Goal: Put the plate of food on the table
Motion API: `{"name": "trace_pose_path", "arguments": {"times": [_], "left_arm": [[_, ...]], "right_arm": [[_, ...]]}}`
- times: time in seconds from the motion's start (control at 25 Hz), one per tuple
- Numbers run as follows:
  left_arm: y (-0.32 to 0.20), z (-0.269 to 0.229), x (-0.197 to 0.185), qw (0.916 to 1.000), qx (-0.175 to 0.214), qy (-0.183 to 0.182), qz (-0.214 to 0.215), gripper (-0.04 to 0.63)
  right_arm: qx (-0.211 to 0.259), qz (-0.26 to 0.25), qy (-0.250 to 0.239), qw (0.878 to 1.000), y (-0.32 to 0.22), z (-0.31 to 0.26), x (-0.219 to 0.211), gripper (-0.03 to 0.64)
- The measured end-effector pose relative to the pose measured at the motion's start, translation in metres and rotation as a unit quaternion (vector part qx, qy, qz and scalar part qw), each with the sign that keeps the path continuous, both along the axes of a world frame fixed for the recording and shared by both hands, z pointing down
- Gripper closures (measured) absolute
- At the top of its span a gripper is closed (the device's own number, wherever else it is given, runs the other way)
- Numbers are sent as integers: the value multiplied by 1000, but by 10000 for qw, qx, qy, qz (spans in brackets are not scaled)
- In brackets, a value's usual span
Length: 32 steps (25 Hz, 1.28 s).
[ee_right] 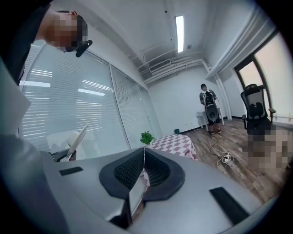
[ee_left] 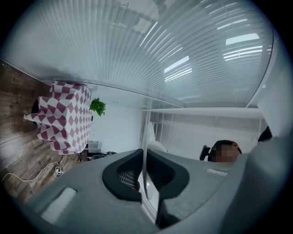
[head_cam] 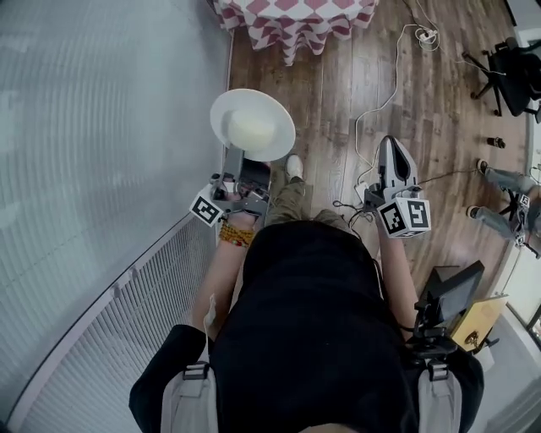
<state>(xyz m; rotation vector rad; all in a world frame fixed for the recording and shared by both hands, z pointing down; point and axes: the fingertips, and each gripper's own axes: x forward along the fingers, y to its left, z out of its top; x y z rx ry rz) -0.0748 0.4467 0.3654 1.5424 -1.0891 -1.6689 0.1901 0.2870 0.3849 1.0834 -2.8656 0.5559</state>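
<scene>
The floor is dark wood planking, and a tall ribbed glass wall curves along the person's left side. Ahead stands one table, draped in a red-and-white checked cloth, with one small green plant showing just beyond it. A white cable trails across the planks to a power strip. One black office chair sits off to the right, and one strip light runs along the ceiling. One other person stands at the far end of the room; a pair of legs at the right edge of the head view may belong to a second person, though too little shows to be sure.

There are two grippers and one plate. The left gripper has its jaws clamped on the near rim of the white plate (its own view shows the rim edge-on as a thin pale line between the pads). The plate is held out in the air in front of the person, above the floor and well short of the table, with one pale mound of food at its middle. The right gripper is held out apart from the plate, its jaws pressed together with nothing between them.
</scene>
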Motion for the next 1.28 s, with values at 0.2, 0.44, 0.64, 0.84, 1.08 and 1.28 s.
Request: {"name": "trace_pose_path", "arguments": {"times": [0.2, 0.44, 0.64, 0.84, 1.08, 1.28], "left_arm": [[1, 0, -16, 9996, 48, 229, -172, 580], [-7, -1, -24, 9995, 182, 191, -185, 580], [-16, 5, -41, 9988, 163, 229, -396, 580], [-42, 42, -76, 9964, -144, 373, -753, 580], [-83, 49, -109, 9922, -506, 267, -1112, 580], [-130, 35, -125, 9902, -512, 205, -1281, 580]], "right_arm": [[390, -107, 137, 9991, 0, -28, -8, 606], [560, -43, 201, 9982, -14, -42, -11, 606], [804, -392, 242, 9957, -31, -42, -43, 606], [766, -693, 337, 9941, -77, -12, -96, 606], [659, -1216, 364, 9897, -123, -2, -149, 606], [723, -1535, 267, 9851, -176, -10, -191, 606]]}}
